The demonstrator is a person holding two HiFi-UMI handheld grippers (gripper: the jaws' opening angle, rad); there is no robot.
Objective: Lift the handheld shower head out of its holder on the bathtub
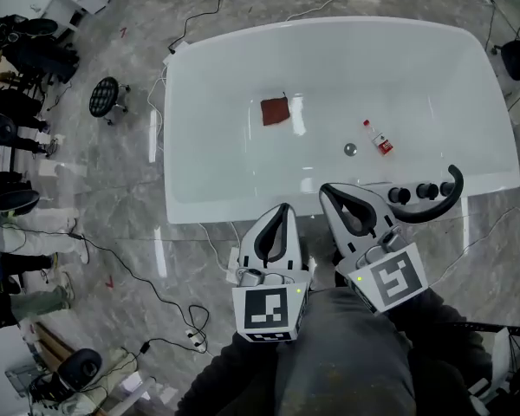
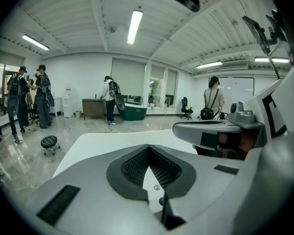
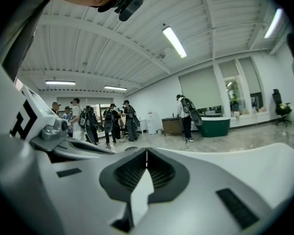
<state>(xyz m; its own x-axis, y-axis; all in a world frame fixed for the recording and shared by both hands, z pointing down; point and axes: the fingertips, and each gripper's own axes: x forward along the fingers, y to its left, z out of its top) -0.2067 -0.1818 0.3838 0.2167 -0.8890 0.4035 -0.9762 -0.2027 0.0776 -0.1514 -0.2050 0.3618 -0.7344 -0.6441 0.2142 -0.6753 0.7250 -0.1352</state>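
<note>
Shower head [image 1: 438,211]: lying along the bathtub's [image 1: 175,146] near rim at the right end, tip curving basinward.
Jaws: you're holding left gripper [image 1: 280,211] and right gripper [image 1: 329,193] closed, both empty.
Room: knobs [image 1: 399,195] are crowding it on the rim.

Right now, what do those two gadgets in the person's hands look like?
The left gripper and right gripper are light grey shells tapering to jaws lined with black ribbed pads. Each carries a cube with black-and-white square markers and a green light. The sleeves are dark.
</note>
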